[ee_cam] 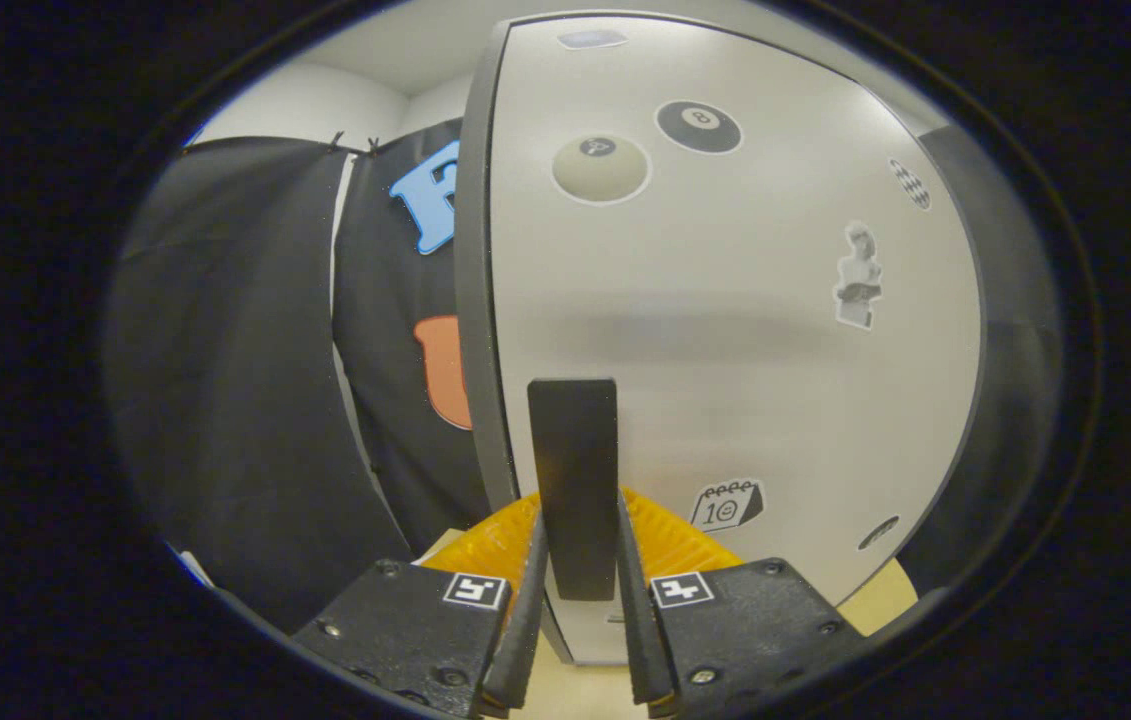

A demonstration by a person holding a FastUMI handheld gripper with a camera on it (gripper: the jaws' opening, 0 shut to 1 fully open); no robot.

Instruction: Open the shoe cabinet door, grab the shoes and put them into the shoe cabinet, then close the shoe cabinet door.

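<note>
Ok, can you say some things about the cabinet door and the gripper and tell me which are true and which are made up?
1. The gripper has its fingers on either side of the dark handle. True.
2. The cabinet door is plain, with no stickers. False: it carries several, including an eight-ball sticker and a calendar sticker.
3. A shoe is held between the fingers. False: the handle is between them.
4. Black cloth hangs beside the door. True.
</note>
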